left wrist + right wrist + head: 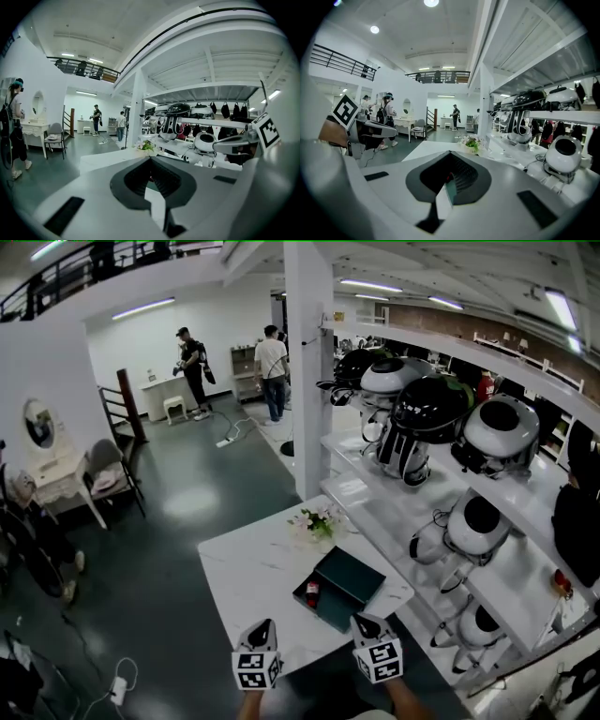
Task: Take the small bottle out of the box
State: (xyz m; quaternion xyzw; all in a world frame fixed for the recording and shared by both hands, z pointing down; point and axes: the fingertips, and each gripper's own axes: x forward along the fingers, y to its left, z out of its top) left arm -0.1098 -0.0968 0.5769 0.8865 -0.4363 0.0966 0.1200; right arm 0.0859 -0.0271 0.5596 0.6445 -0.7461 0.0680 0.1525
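Both pressed together, left hand-held gripper [263, 626] and right hand-held gripper [364, 622] face the box [349, 577] beside flowers [316, 521].

Head view looks steeply down; both gripper views share its table [246, 576].

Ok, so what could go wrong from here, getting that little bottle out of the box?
1. Both the left gripper and right gripper are shut, short of the box; going in shut would likely shove the bottle, not grip it.
2. The bottle sits close to the box's wall, so a jaw may catch that wall and drag the box.
3. The flowers stand just behind the box; overshooting could knock them.
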